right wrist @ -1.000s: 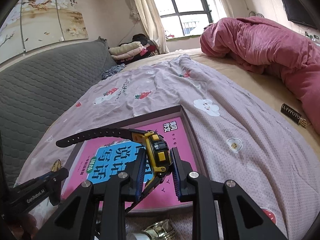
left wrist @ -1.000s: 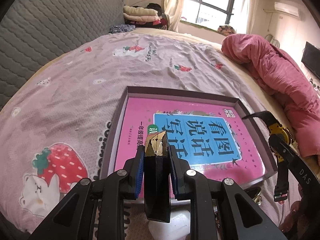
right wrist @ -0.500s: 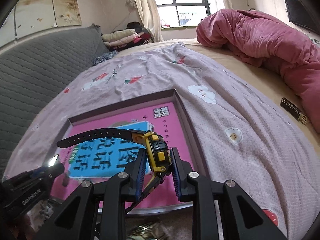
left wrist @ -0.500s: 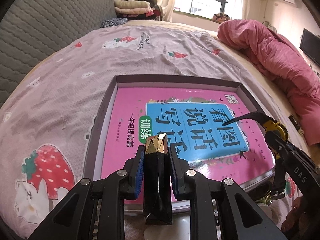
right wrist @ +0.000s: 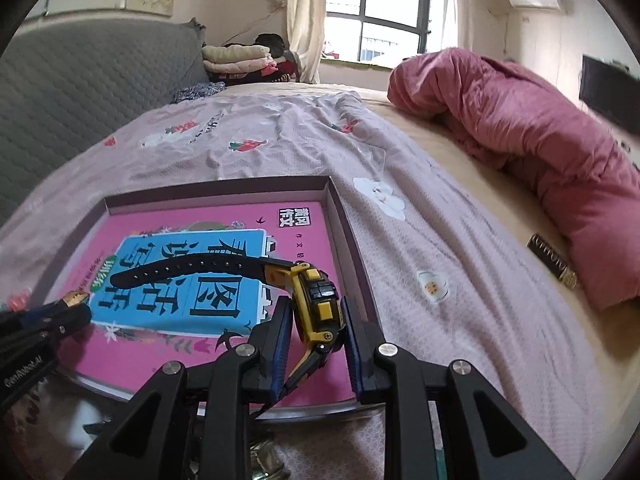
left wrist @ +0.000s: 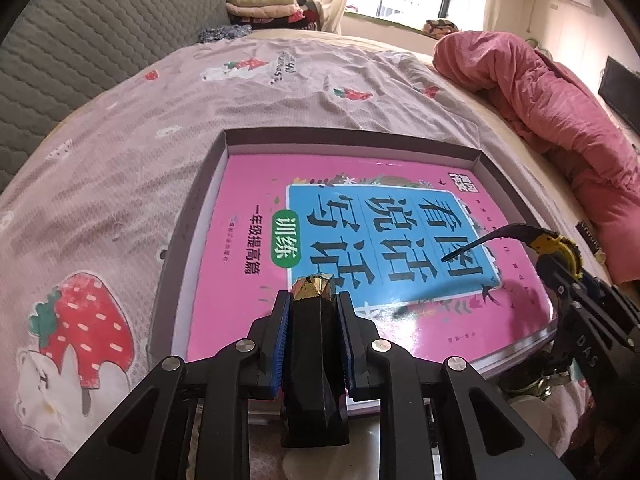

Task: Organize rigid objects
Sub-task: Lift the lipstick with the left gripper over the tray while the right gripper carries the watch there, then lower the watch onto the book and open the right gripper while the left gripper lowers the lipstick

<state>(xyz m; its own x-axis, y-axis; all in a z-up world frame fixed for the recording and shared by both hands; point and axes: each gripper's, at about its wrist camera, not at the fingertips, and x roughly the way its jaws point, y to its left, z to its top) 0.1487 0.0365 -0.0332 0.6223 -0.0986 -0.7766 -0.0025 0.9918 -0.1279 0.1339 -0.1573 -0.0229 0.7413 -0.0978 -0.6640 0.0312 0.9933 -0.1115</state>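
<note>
A shallow purple box (left wrist: pixel 224 142) (right wrist: pixel 348 224) lies on the bedspread with a pink book (left wrist: pixel 248 200) (right wrist: pixel 160 356) inside it. My left gripper (left wrist: pixel 313 308) is shut on a black faceted case with a gold tip (left wrist: pixel 314 344), held over the book's near edge. My right gripper (right wrist: pixel 316 320) is shut on a yellow and black wristwatch (right wrist: pixel 318 304), whose black strap (right wrist: pixel 192 268) reaches left over the book. Each gripper shows at the edge of the other view: the right gripper (left wrist: pixel 576 292) with the wristwatch (left wrist: pixel 556 244), and the left gripper (right wrist: pixel 76 304).
A rolled pink quilt (right wrist: pixel 540 152) (left wrist: pixel 540 92) lies along the right of the bed. A small dark bar with gold print (right wrist: pixel 550 260) rests on the sheet beside it. A grey quilted headboard (left wrist: pixel 80 40) stands at the left, folded clothes (right wrist: pixel 240 60) at the far end.
Both grippers have sunk a little toward the box, so the book looks larger. The right gripper has rolled; the watch strap now lies lower over the book. Both grips are unchanged.
</note>
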